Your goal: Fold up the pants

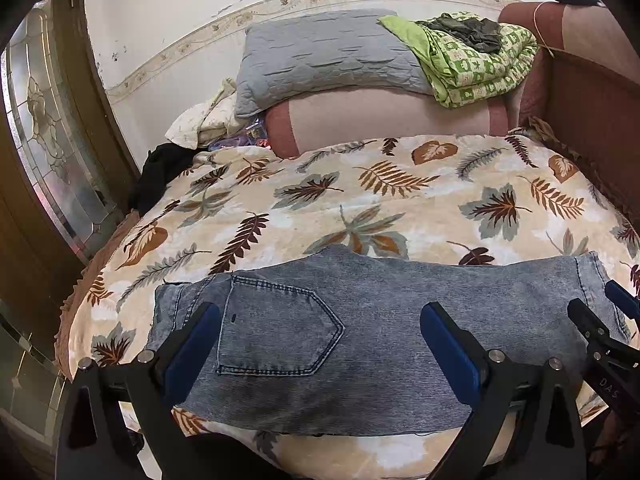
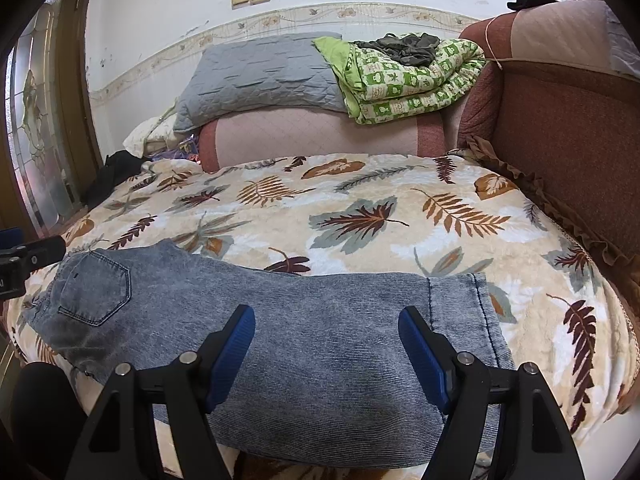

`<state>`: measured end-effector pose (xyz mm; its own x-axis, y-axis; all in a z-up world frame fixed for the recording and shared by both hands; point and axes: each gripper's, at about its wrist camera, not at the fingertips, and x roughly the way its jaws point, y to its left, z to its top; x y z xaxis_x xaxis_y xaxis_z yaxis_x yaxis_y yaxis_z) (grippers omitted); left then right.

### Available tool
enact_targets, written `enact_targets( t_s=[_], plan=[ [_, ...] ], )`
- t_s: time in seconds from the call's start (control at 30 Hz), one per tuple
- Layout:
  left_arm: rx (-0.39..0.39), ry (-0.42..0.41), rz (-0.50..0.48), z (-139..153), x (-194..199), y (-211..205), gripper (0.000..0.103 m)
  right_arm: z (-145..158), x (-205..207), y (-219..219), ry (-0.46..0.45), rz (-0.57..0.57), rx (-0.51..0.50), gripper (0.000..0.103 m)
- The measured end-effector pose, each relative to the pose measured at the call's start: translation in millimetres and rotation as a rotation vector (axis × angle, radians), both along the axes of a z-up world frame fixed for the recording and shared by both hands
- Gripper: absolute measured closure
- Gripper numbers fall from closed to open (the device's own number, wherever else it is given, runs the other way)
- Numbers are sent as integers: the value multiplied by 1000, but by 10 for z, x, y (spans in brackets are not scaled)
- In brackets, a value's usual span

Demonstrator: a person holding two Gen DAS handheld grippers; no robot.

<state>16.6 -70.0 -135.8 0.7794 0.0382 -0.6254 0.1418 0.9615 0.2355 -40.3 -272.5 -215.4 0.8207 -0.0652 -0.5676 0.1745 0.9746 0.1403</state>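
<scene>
Faded blue jeans (image 1: 380,320) lie flat across the near edge of a leaf-print blanket (image 1: 360,200), folded lengthwise, with the waist at the left and the leg hems at the right. A back pocket (image 1: 276,332) faces up. My left gripper (image 1: 320,312) hovers open over the pocket end, its blue pads wide apart with nothing pinched. In the right wrist view my right gripper (image 2: 327,315) stands open over the leg part of the jeans (image 2: 328,380), near the hem (image 2: 480,320). Each gripper shows at the edge of the other's view: right gripper (image 1: 600,312), left gripper (image 2: 24,256).
A grey pillow (image 1: 320,56) and a folded green quilt (image 1: 476,68) rest on a pink bolster (image 1: 380,116) at the far end. A brown padded wall (image 2: 568,152) runs along the right. A wooden door with glass (image 1: 44,140) stands at the left.
</scene>
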Motion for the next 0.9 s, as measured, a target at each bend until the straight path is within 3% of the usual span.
enact_targets(
  t_s=[0.9],
  plan=[
    [15,31,-17,-98,4,-23,3,-26,31,28,18,21,-25,26]
  ],
)
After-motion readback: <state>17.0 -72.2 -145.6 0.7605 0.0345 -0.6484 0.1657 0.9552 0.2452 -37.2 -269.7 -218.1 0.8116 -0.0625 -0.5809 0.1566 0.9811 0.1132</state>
